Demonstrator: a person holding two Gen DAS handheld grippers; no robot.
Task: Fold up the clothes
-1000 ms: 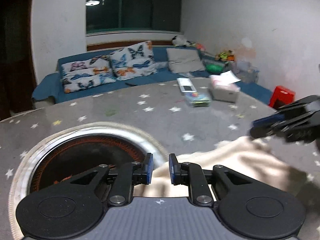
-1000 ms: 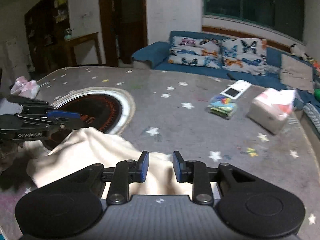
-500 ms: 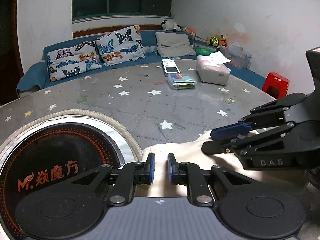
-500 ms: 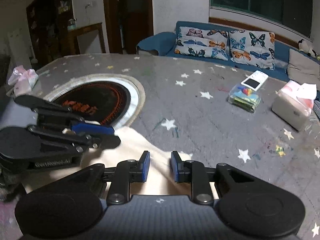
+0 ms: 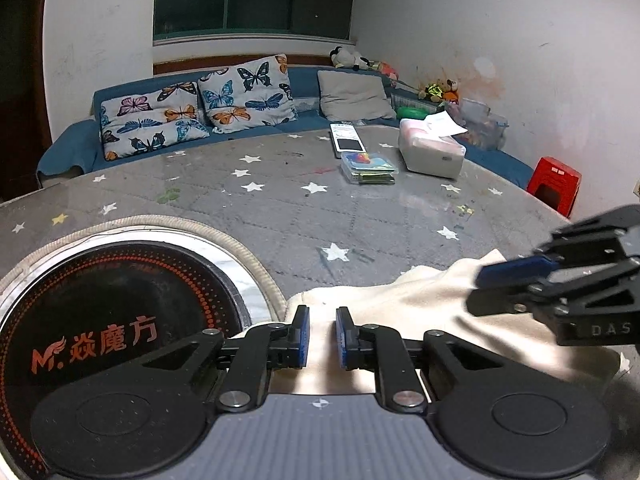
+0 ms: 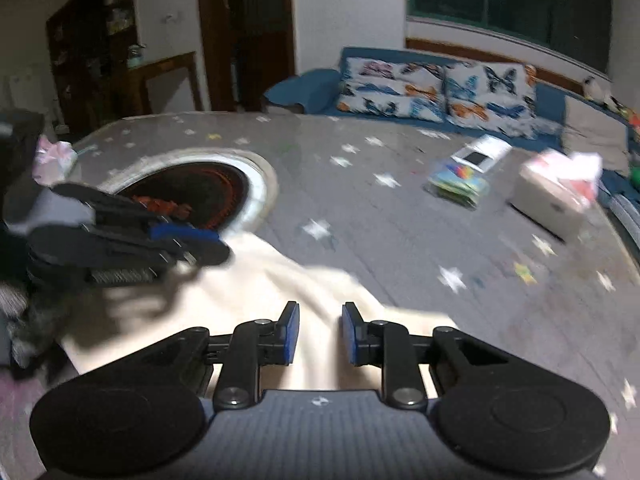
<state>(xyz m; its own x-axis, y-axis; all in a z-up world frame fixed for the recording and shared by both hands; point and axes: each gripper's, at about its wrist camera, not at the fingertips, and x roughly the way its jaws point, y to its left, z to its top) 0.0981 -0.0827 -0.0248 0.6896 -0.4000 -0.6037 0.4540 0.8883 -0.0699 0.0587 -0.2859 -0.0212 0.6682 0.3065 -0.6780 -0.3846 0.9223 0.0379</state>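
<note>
Cream garment point(image 5: 420, 312), soft and limp, looks like fleece or knit, lies bunched at the near edge of the worktop point(image 5: 280, 216), just beside the round inset burner plate point(image 5: 108, 312). Judged light, no stiffness, will sag and drape off any hold. Not slippery, not fragile. A single pinch would likely bunch it, so two holds spread along one edge or hem seem best, corners if they can be found. Folds hide the corners here.

Left tongs point(image 5: 319, 334): blue pads stand a narrow gap apart with cream cloth filling the gap. It reads as a pinch on a fold of the garment near its burner-side end, though pad contact is not fully clear.

Right tongs point(image 6: 319, 332): also narrowly apart, cloth between the pads, probably gripping the other side of the garment. This view is motion-blurred, so contact is less sure. In the left wrist view the right tongs sit over the cloth's far right part.

Further out: tissue box point(image 5: 432, 152), colourful card pack point(image 5: 368, 166), white device point(image 5: 346, 140), blue sofa with butterfly cushions point(image 5: 192, 112).
</note>
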